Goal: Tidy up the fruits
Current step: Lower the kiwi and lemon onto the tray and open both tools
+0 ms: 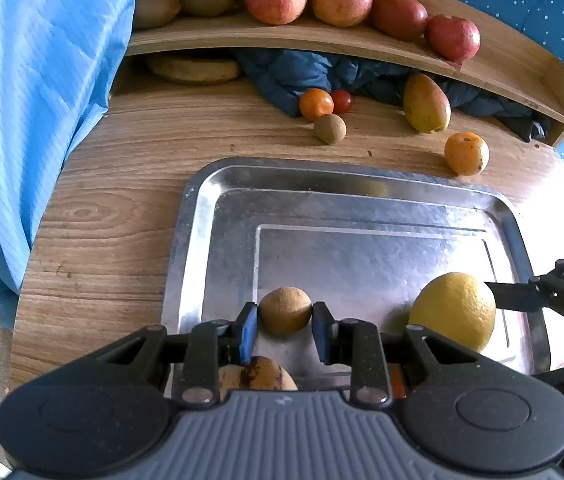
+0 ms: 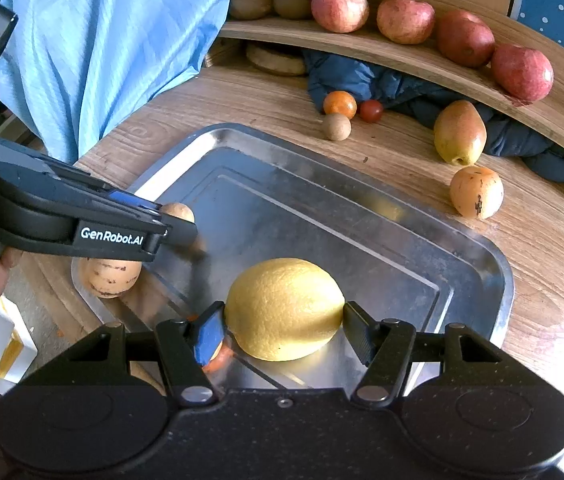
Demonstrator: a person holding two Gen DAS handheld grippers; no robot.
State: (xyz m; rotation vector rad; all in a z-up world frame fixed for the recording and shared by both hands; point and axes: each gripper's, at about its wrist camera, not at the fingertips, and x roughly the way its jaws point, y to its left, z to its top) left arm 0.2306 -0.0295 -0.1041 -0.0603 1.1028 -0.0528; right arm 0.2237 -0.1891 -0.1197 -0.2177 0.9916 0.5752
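Observation:
A metal tray (image 1: 217, 216) (image 2: 462, 264) lies on the wooden table. In the left wrist view my left gripper (image 1: 285, 318) is shut on a small brown kiwi (image 1: 285, 309), its blue pads pressing both sides, low over the tray floor. The right wrist view shows that gripper (image 2: 153, 216) from the side, with the kiwi (image 2: 179, 212) at its tip. My right gripper (image 2: 284, 322) is shut on a large yellow lemon (image 2: 284, 308) (image 1: 456, 310) that sits on the tray. One right fingertip (image 1: 510, 298) touches the lemon's far side.
On the table beyond the tray lie a mango (image 1: 426, 104), an orange (image 1: 466, 153), a second kiwi (image 1: 330, 129), a tangerine (image 1: 316, 104) and a tomato (image 1: 342, 101). Red apples (image 1: 275, 0) line the shelf. A spotted fruit (image 2: 109, 276) sits at the tray's near corner. Blue cloth (image 1: 33, 100) hangs left.

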